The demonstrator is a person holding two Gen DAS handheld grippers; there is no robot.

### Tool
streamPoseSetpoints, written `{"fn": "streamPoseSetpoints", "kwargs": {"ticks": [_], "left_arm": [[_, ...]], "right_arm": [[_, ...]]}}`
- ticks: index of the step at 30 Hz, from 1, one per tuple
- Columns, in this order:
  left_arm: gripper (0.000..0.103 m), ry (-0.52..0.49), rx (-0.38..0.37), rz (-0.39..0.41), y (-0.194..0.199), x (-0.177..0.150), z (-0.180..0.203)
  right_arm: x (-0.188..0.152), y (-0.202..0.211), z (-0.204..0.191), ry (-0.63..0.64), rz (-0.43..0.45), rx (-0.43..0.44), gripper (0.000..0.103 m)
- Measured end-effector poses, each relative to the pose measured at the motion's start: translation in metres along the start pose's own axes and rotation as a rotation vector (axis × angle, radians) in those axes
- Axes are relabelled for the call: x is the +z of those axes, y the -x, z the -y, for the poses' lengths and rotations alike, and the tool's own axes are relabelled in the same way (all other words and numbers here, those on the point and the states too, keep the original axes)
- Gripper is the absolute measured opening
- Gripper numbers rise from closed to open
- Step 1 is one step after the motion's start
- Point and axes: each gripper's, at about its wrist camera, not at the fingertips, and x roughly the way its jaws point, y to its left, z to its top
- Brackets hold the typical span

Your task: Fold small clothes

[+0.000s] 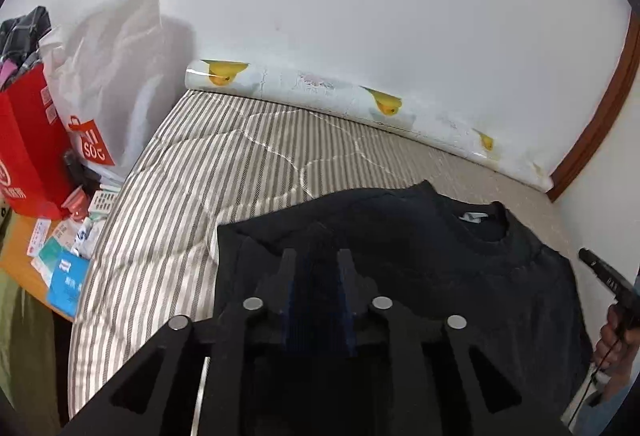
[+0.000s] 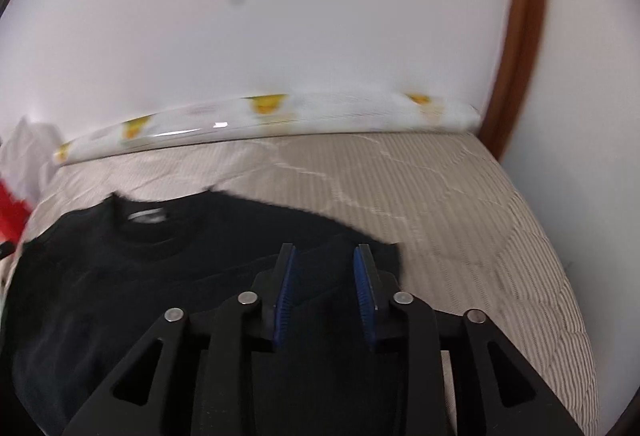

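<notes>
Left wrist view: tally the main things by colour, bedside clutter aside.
Black: 1, the black crew-neck shirt
Red: 1, the red paper bag
White: 1, the white plastic shopping bag
Striped beige: 1, the striped quilted mattress
Total: 4

From my left gripper (image 1: 316,256), striped mattress (image 1: 208,171) lies bare to the left and ahead of the black shirt (image 1: 420,248). Beyond it the duck-print roll (image 1: 360,103) lines the wall. A red bag (image 1: 28,151) and white bag (image 1: 116,75) crowd the left edge. On the right side, open mattress (image 2: 480,220) runs to the wooden trim (image 2: 520,35).
</notes>
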Motion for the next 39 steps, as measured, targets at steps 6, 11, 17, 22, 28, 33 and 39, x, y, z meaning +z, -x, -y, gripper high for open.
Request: {"fn": "streamPoseSetpoints", "kwargs": {"ticks": [6, 11, 17, 22, 28, 33, 39], "left_arm": [[0.032, 0.021, -0.001, 0.023, 0.037, -0.022, -0.002], [0.038, -0.003, -0.002, 0.034, 0.071, -0.051, -0.005], [0.044, 0.024, -0.02, 0.008, 0.096, -0.092, -0.024], [0.044, 0.056, -0.068, -0.007, 0.112, -0.132, -0.039], [0.044, 0.068, -0.094, -0.018, 0.124, -0.172, -0.045], [0.044, 0.136, -0.114, -0.038, 0.122, -0.191, -0.053], [0.044, 0.205, -0.152, -0.034, 0.113, -0.198, -0.058]], "right_arm": [[-0.03, 0.019, -0.069, 0.069, -0.034, 0.132, 0.036], [-0.061, 0.021, -0.118, 0.132, -0.05, 0.17, 0.036], [-0.097, 0.015, -0.144, 0.185, -0.127, 0.08, 0.036], [-0.125, 0.045, -0.148, 0.257, -0.099, 0.014, 0.036], [-0.154, 0.074, -0.137, 0.249, -0.064, 0.043, 0.036], [-0.169, 0.084, -0.133, 0.23, -0.074, 0.072, 0.037], [-0.175, 0.09, -0.13, 0.238, -0.081, 0.099, 0.037]]}}
